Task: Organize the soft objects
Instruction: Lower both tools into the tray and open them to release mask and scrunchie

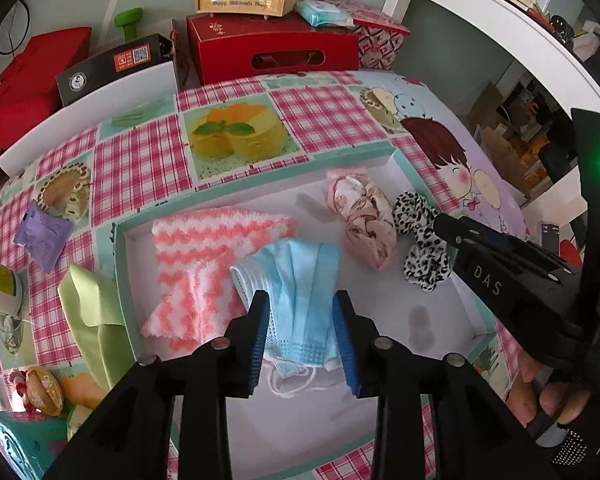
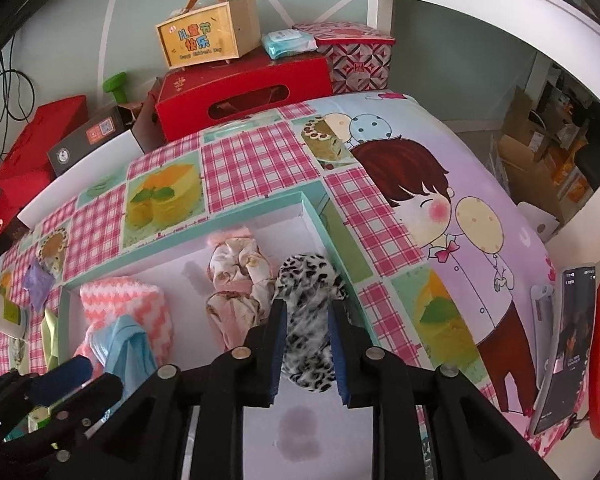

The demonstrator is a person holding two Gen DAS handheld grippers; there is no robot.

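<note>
Teal-rimmed shallow box on the checked counter, holding the soft objects.

- **Left side.** Your left tongs point steeply down into the near part of the box. Their blue pads stand at a narrow gap, with the pale blue face mask lying between them. The mask rests on the box floor and partly overlaps the pink-and-white zigzag towel to its left. It does not look pinched.
- **Right side.** Your right tongs also point down, over the right end of the box. They too are at a narrow gap, and the leopard-print scrunchie fills it. The scrunchie lies near the box's right wall. Both pads meet the fabric, but whether they squeeze it cannot be told.
- **Between the two.** A floral pink cloth bundle lies toward the far wall, just beside the scrunchie on its left.
- **Outside the box.** A light green cloth lies against the left rim. A purple sachet rests farther left on the counter.
</note>
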